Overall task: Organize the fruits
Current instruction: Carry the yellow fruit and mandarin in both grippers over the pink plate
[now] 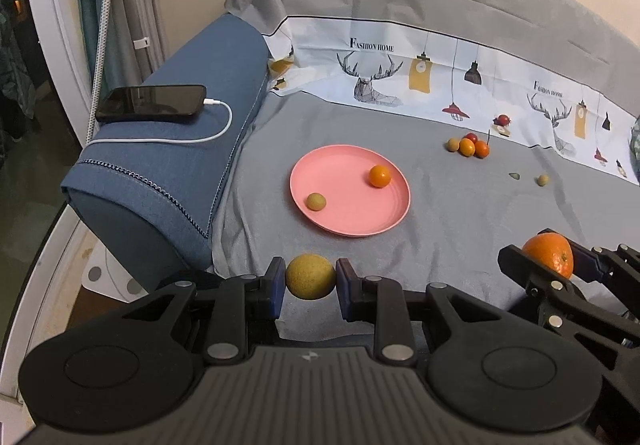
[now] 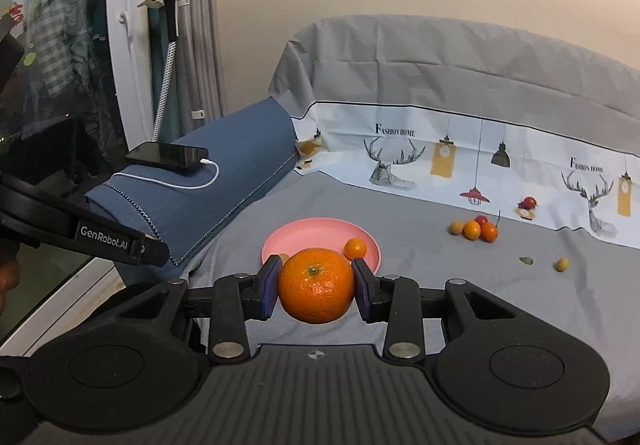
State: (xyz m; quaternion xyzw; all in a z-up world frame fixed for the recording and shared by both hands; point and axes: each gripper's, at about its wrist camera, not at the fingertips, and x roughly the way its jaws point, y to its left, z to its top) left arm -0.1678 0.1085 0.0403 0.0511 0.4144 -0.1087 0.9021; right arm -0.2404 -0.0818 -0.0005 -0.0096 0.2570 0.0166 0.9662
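My left gripper [image 1: 311, 279] is shut on a round yellow-green fruit [image 1: 310, 276], held above the grey sheet in front of the pink plate [image 1: 340, 221]. The plate holds a small orange [image 1: 379, 176] and a small yellow-green fruit [image 1: 316, 202]. My right gripper [image 2: 316, 287] is shut on a large orange [image 2: 316, 285], also short of the plate [image 2: 288, 237]; it shows at the right of the left wrist view [image 1: 549, 255]. A cluster of small fruits [image 1: 468, 145] lies at the back right, with one loose yellow fruit [image 1: 543, 180] further right.
A blue armrest cushion [image 1: 168, 173] on the left carries a charging phone [image 1: 152, 103]. A printed white cloth [image 1: 440, 73] runs along the sofa back. A small green leaf [image 1: 514, 176] lies on the sheet. The left gripper's arm [image 2: 80, 233] reaches in at the left.
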